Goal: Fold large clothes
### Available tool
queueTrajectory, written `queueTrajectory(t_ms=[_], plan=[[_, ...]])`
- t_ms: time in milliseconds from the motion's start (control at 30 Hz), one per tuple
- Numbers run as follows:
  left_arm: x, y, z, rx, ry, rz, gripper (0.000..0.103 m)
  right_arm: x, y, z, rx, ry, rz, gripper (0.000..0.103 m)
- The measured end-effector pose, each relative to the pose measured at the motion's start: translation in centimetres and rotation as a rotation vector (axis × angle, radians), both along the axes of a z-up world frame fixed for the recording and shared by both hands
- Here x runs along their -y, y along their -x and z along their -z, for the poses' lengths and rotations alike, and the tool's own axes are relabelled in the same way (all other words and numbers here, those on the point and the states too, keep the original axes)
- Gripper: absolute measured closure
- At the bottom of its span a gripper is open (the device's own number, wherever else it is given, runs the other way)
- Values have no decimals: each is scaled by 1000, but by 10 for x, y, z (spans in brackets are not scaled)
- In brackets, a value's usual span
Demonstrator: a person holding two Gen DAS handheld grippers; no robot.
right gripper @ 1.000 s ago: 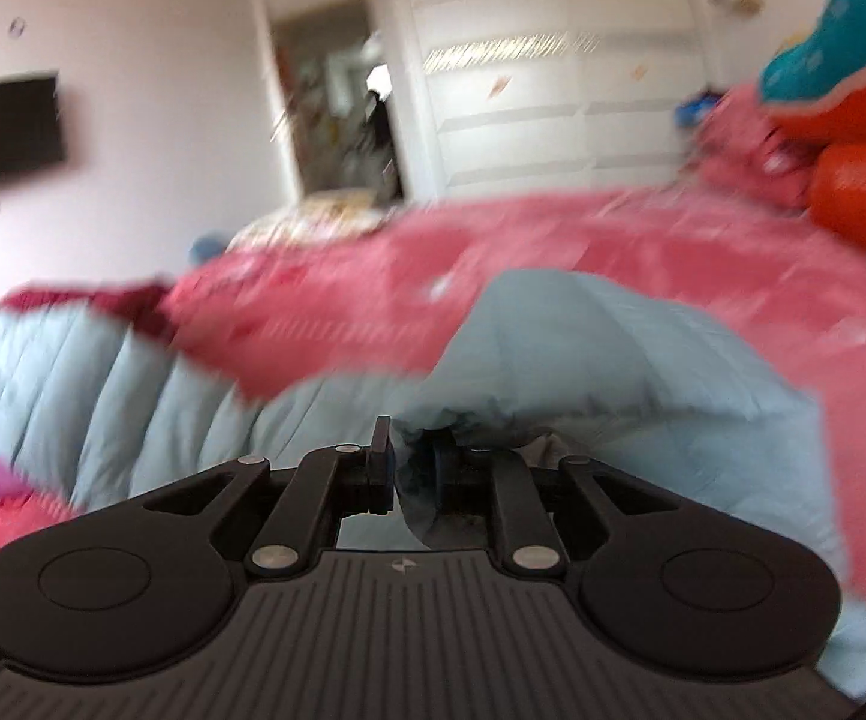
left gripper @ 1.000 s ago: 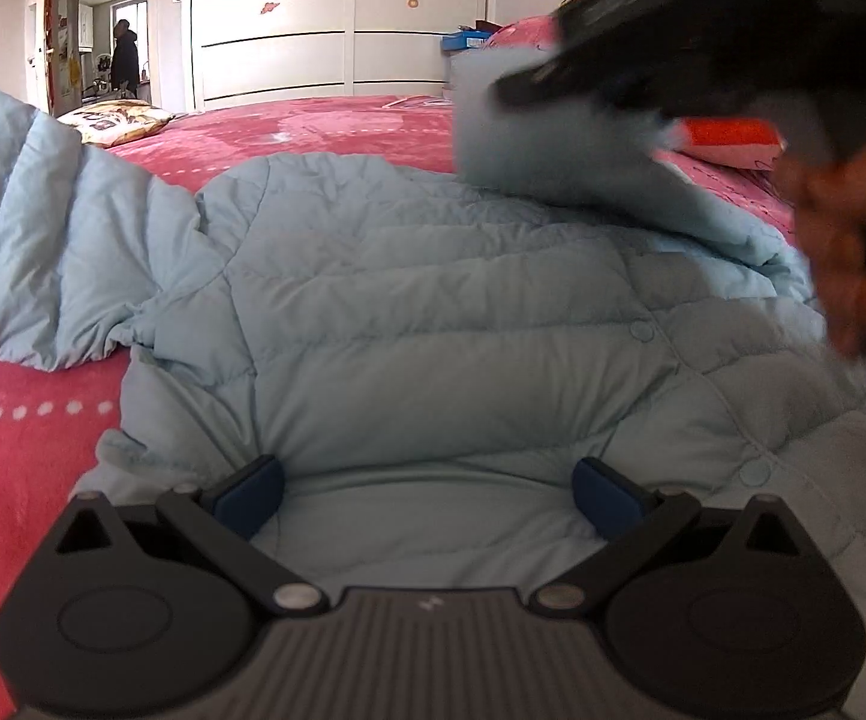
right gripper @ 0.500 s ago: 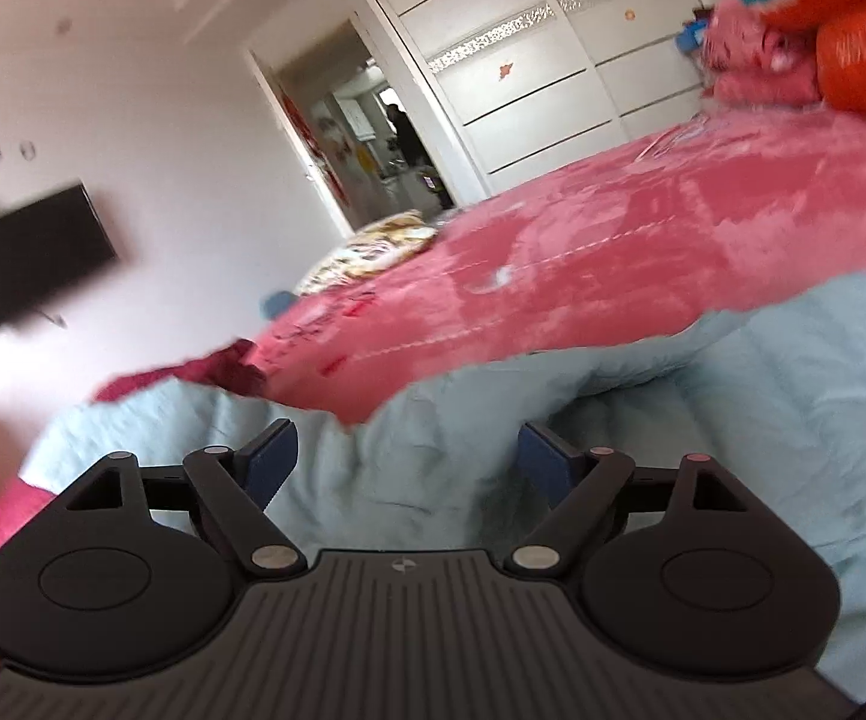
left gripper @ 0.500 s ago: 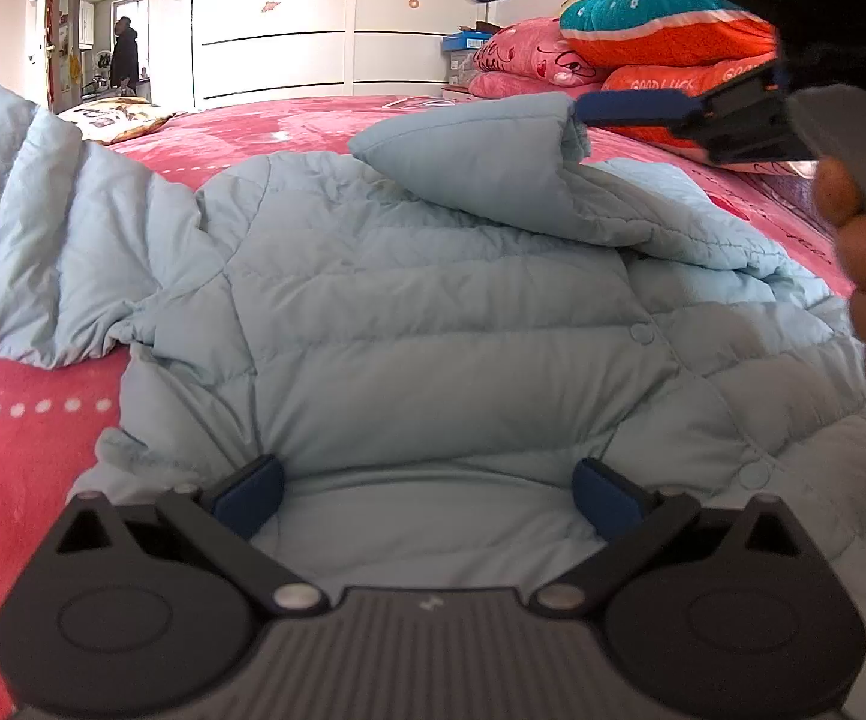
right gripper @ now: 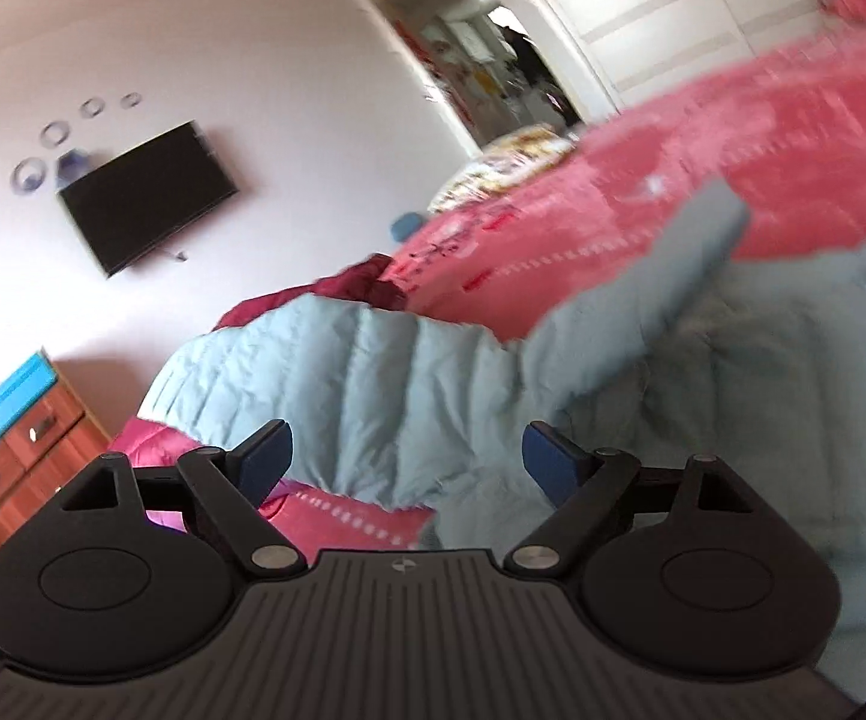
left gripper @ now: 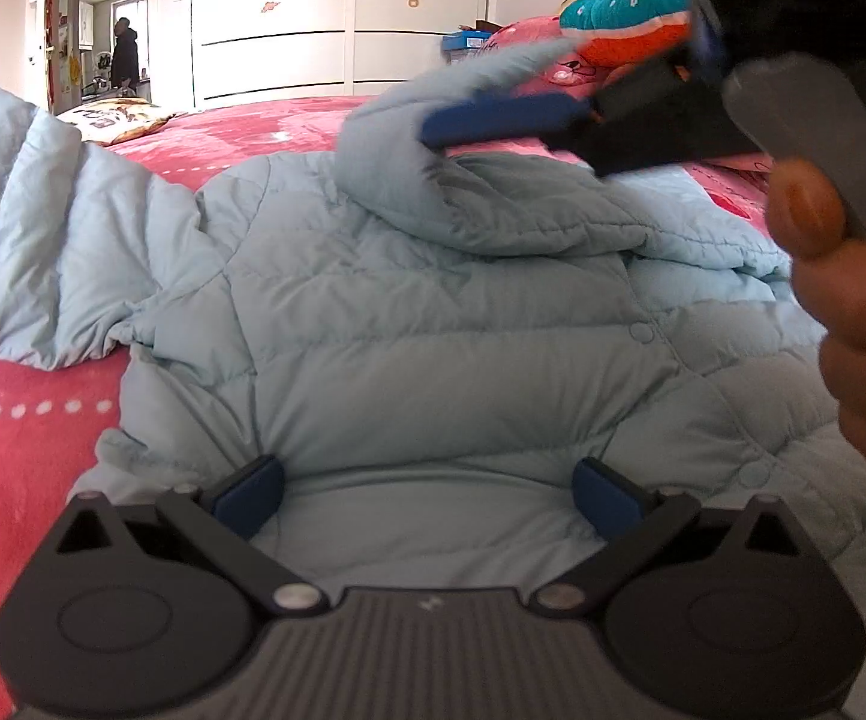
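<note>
A light blue puffer jacket (left gripper: 433,312) lies front-up on the red bedspread (left gripper: 13,450). My left gripper (left gripper: 427,486) is open over its hem, with the pads apart on the fabric. One sleeve (left gripper: 493,198) is folded across the chest, its cuff (left gripper: 469,84) sticking up. A hand (left gripper: 865,312) holds my right gripper (right gripper: 406,459) above that sleeve, jaws wide open and holding nothing. One of its blue fingers (left gripper: 499,120) lies beside the cuff. The other sleeve (left gripper: 31,228) bulges up at the left.
Stacked pillows (left gripper: 625,18) sit at the far right of the bed and a patterned cushion (left gripper: 115,120) at the far left. Behind are white wardrobe doors (left gripper: 337,30) and a doorway with a person (left gripper: 124,54). A wall TV (right gripper: 145,198) and wooden dresser (right gripper: 19,456) stand to the left.
My right gripper opened and let go of the sleeve, which now rests folded on the chest. The right gripper also rolled and drew back. The left gripper kept still.
</note>
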State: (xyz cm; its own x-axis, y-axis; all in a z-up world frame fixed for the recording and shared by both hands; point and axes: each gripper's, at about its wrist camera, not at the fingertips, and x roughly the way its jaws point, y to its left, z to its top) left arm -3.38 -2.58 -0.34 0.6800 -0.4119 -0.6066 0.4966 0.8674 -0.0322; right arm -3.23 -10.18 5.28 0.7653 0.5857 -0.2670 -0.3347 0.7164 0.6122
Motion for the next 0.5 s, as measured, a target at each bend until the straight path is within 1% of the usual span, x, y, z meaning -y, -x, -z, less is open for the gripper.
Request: queueTrajectory(t_ms=[167,233,333,433,500], plan=[[0,0,-1,0,2,0,1,41,7,13,-55,-89,192,0],[0,0,0,-1,3,0,1,50,7,20,-75,-124,256,0],[-1,0,-1,-1,3,-1,1,53,5,25,-70,-168,302,0],[-2,-1,-1,-5,7,-2,1,53,4,19,-46,-174,321,0],[-2,-1,-2,-9,8,-2,1,59,10,18,-27,-195,342,0]])
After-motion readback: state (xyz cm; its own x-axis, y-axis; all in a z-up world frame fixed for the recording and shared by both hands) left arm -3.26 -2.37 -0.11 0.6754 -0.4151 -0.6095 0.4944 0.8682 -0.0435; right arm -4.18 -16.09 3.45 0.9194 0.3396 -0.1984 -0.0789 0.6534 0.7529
